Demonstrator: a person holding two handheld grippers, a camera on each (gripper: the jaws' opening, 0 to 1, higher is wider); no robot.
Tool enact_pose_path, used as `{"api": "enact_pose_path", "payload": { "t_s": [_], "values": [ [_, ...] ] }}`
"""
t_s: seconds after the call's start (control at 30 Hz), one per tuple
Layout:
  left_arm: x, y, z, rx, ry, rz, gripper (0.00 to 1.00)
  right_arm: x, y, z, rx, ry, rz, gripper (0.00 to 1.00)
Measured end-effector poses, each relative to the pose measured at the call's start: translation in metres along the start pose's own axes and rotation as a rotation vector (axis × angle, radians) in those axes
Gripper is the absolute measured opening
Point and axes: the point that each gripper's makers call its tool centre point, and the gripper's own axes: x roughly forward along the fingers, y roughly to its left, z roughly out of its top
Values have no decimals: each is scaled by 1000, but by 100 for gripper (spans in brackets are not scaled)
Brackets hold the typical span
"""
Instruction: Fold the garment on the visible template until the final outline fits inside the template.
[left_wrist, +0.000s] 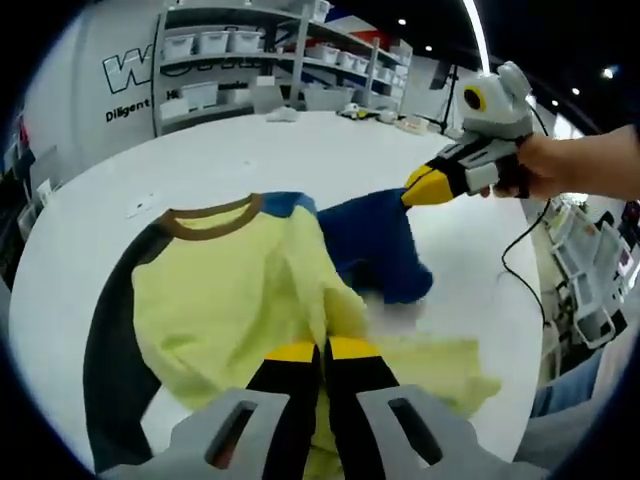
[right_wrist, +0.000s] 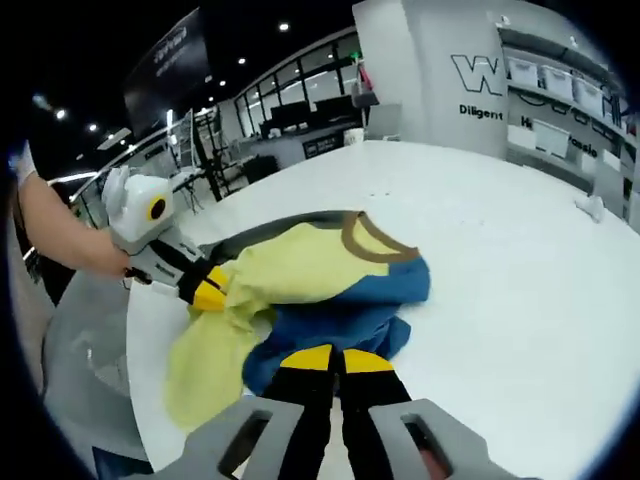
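Left gripper view: my left gripper (left_wrist: 322, 352) pinches the yellow cloth of the yellow-and-blue cotton shirt (left_wrist: 240, 290) near the white desk's (left_wrist: 250, 160) near edge; beyond, my right gripper (left_wrist: 418, 187) pinches its blue sleeve. I should carry both folds inward evenly over the dark template (left_wrist: 105, 340).

Template (left_wrist: 110, 350): mostly covered by shirt (left_wrist: 230, 290), outline unclear.
Shirt hem: hidden behind left gripper (left_wrist: 322, 352) fingers (left_wrist: 290, 352).
Blue sleeve (right_wrist: 330, 335) end: hidden behind right gripper (right_wrist: 338, 360).
Wall lettering (left_wrist: 125, 70): cut off.
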Motion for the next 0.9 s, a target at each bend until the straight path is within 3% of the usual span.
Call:
{"api": "enact_pose_path", "payload": {
  "t_s": [0.13, 0.17, 0.3, 0.53, 0.6, 0.67, 0.77, 0.8, 0.9],
  "values": [
    [1, -1, 0, 2, 3, -10, 1, -18, -32, -8, -5, 42, -50, 0],
    [2, -3, -1, 2, 6, -16, 1, -23, -41, -17, 3, 81, -67, 0],
    [4, -9, -3, 11, 13, -36, 1, -30, -53, -33, 8, 141, -83, 0],
    [3, -18, -4, 64, 11, -58, 6, -25, -10, -23, -28, 87, 72, 0],
    [2, -19, -2, 65, 6, -58, 9, -14, 3, -20, -36, 64, 109, 0],
    [3, -19, -3, 59, 5, -52, 12, 3, 19, -17, 8, 42, 159, 0],
    [1, -20, -4, 59, 6, -47, 13, 26, 29, -16, 8, 27, 178, 0],
    [1, -21, -4, 59, 6, -48, 13, 32, 42, -15, 32, 19, 234, 0],
    [-2, -24, -5, 73, 9, -54, 14, 37, 44, -21, 48, 56, 240, 3]
  ]
}}
